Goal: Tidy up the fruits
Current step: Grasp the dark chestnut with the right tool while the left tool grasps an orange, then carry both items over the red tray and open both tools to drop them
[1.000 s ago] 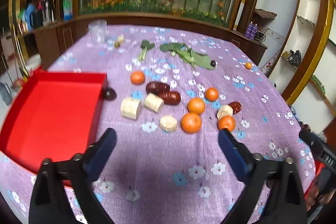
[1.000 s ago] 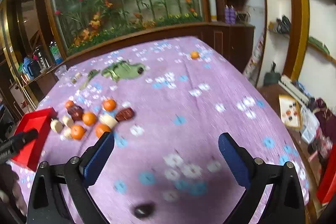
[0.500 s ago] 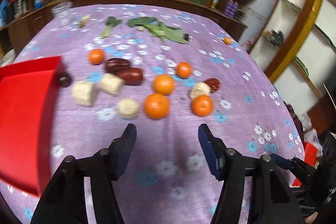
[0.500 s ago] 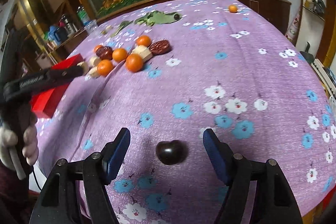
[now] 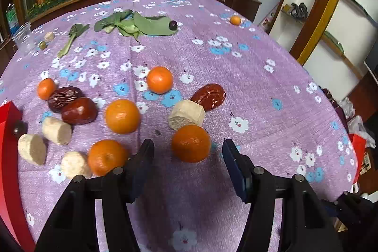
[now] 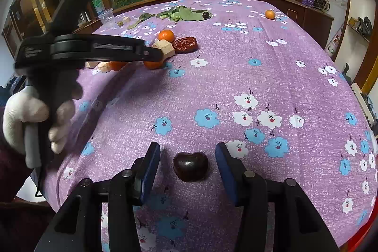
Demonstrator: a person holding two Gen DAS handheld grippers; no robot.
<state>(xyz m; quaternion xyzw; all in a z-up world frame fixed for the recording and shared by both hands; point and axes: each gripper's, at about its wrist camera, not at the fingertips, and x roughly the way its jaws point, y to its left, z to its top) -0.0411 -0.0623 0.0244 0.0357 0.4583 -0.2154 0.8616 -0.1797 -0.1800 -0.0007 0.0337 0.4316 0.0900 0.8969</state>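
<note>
Fruits are being picked up. A dark cherry [image 6: 190,166] lies between the right gripper [image 6: 187,163] fingers, whose jaws have just been closing but are not yet touching it. The left gripper [image 5: 188,158], half-open, brackets a tangerine [image 5: 191,143], gaps either side. Next: both squeeze gently.

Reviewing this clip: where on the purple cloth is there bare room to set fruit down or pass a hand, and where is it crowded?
Bare cloth runs right of the red date to the table's edge, and between the leafy greens and the top orange. It is crowded from the red box across to the orange between the left gripper pads.
</note>
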